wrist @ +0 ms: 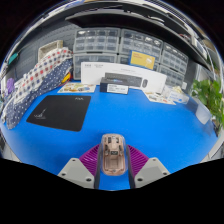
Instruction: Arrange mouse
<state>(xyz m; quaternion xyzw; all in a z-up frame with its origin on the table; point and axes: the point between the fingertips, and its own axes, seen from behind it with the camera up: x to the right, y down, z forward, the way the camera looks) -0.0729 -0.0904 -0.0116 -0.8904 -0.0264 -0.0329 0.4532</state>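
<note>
A beige-pink computer mouse (112, 155) sits between the two purple-padded fingers (92, 158) of my gripper (112, 162), its underside or top facing up, held above the blue table (150, 125). Both pads press against its sides. A black mouse mat (58, 111) lies on the blue surface ahead and to the left of the fingers.
A checked cloth bundle (42, 72) rests at the far left. White boxes (120, 76) and papers (160, 96) line the table's far edge, with drawer cabinets (120, 42) behind. A green plant (210, 98) stands at the right.
</note>
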